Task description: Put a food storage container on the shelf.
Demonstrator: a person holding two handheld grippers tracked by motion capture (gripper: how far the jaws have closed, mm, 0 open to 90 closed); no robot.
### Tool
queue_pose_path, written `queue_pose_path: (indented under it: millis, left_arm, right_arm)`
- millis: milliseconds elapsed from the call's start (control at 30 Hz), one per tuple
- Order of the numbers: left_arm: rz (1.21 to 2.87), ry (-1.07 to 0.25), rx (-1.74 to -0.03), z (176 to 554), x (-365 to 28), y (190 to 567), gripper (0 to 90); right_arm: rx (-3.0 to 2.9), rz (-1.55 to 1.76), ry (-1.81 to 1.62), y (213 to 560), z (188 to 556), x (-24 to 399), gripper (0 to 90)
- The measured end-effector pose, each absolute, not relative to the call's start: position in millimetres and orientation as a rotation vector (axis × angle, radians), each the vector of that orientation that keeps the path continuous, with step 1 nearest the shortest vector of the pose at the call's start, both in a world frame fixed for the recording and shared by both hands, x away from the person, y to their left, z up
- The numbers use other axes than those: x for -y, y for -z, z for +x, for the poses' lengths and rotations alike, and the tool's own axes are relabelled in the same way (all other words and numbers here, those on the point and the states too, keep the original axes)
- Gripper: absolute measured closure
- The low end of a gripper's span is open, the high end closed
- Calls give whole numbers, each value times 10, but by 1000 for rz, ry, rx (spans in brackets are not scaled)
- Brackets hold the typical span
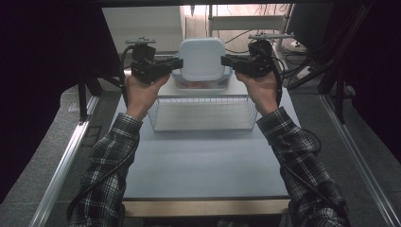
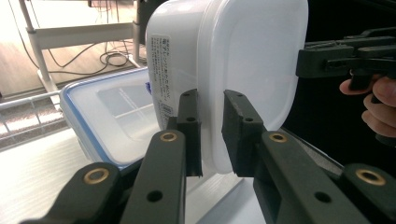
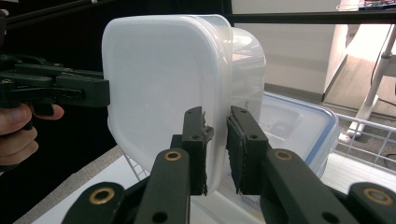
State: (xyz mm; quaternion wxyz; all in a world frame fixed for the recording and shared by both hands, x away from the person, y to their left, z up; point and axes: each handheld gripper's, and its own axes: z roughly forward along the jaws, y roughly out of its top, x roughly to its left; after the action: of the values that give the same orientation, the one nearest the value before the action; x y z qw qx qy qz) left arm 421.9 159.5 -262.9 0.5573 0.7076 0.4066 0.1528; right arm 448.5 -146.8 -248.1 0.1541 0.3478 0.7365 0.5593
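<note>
Left gripper (image 1: 171, 66) clamped on the left rim of the white lidded container (image 1: 202, 57); in the left gripper view, rim edge pinched between the two black pads (image 2: 192, 126). Right gripper (image 1: 228, 60) clenched the same way on the opposite rim, pads (image 3: 195, 140) either side of the lid's lip. Container held in the air between both, tipped on its side, lid facing the person, printed label (image 2: 162, 70) on its wall. Just behind and below, a clear box with blue-edged lid (image 2: 100, 116), resting beside a white wire basket (image 1: 202, 113). Under all that, a pale grey table (image 1: 203, 165) with a wooden front edge, metal rails along both sides. Further out: dark drapes left and right, a metal shelf frame (image 1: 246, 21), loose cables (image 1: 302, 66) on a lit floor.
</note>
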Motion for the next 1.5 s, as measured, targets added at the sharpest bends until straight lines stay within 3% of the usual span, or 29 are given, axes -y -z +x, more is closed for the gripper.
queue_pose_path:
  millis: [167,400,800,1167,1500]
  left_arm:
    - [1657,-350,-955,4285,-1601,2635,761]
    - [1657,-362,-948,4357,-1566,2648,662]
    - [1637,-336,-979,4490,-1575,2704,630]
    - [1647,-418,-1021,4626,-1558,2630,514]
    - [1673,-484,-1047,4718,-1488,2540,520]
  right_arm:
    - [-2113,1019,-1604,2482,4558,1463,757]
    - [-2126,1019,-1584,2482,4619,1426,695]
    - [-2143,1056,-1591,2520,4770,1395,635]
    - [-2134,1100,-1600,2513,4889,1347,542]
    - [-2068,1131,-1585,2485,5012,1312,523]
